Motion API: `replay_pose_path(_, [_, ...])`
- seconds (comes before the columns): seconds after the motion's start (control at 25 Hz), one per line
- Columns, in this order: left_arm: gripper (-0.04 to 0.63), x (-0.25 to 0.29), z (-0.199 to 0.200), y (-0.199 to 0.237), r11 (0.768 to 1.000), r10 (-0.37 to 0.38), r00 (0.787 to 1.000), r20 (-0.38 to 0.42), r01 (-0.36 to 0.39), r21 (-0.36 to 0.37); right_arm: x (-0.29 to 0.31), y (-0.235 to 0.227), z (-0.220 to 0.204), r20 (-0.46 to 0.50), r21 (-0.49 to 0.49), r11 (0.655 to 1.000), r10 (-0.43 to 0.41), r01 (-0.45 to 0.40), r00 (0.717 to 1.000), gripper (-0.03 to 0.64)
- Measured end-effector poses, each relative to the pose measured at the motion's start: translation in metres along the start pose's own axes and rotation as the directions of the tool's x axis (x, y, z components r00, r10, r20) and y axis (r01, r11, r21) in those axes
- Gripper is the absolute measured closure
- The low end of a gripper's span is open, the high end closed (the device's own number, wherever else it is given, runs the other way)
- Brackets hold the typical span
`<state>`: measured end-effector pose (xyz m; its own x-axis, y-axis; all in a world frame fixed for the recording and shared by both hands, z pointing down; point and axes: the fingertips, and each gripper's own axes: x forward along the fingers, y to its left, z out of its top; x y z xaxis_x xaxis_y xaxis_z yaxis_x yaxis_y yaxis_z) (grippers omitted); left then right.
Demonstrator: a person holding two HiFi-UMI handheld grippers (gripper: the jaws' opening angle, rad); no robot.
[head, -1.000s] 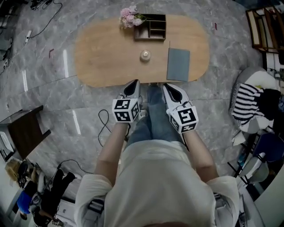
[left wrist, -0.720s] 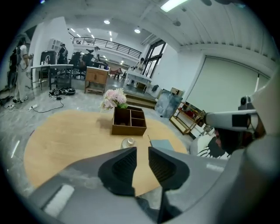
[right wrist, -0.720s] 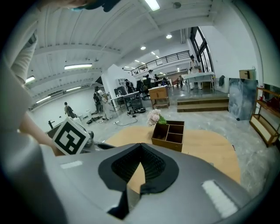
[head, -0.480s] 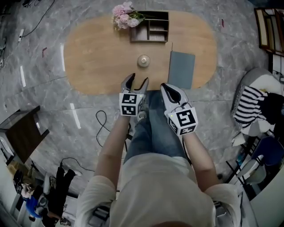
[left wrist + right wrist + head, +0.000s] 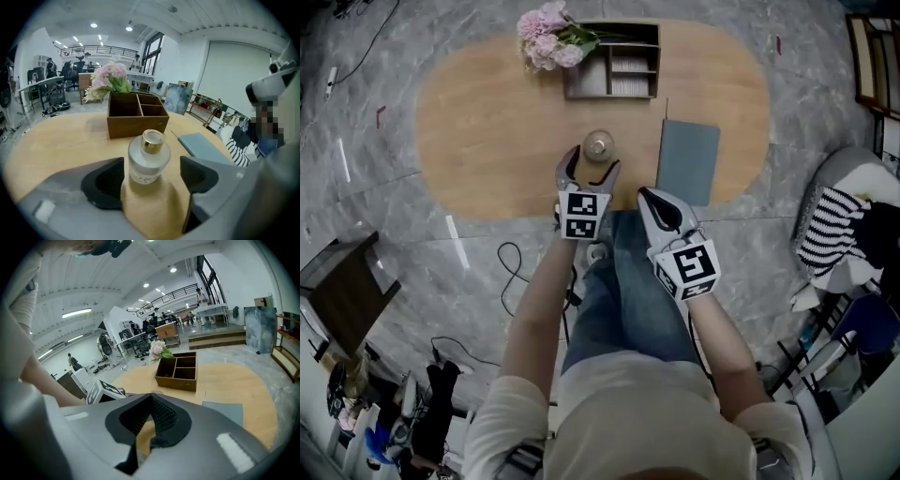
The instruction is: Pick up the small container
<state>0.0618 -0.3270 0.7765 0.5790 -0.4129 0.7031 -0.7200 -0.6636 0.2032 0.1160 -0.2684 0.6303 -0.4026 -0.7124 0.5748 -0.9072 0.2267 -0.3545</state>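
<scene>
I see grey marble floor [image 5: 384,234] around an oval wooden bench [image 5: 487,131]; tall windows [image 5: 152,49] and ceiling lights [image 5: 93,25] lie beyond its far edge.

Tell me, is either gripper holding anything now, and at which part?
Nothing is held. The left gripper has its jaws opening, with the small bottle between them, not pressed; the right gripper is shut and empty.

Bright, even indoor light given by ceiling lamps [image 5: 129,28], pale glare streaks reflected on the marble floor [image 5: 455,239], soft shadows thrown on the table [image 5: 487,122], a sheen caught on the small container [image 5: 146,161], gripper views bent and darkened at the edges.
</scene>
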Motion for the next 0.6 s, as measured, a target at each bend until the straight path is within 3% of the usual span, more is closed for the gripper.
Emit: replay_pose_path(0.6, [0.213,0.061,0.004,0.007,0.992,0.04,0.998,0.038,-0.044,0.121,0.026,-0.034,-0.026,-0.047,0.074,0.997,-0.002,0.006,0.999,0.618])
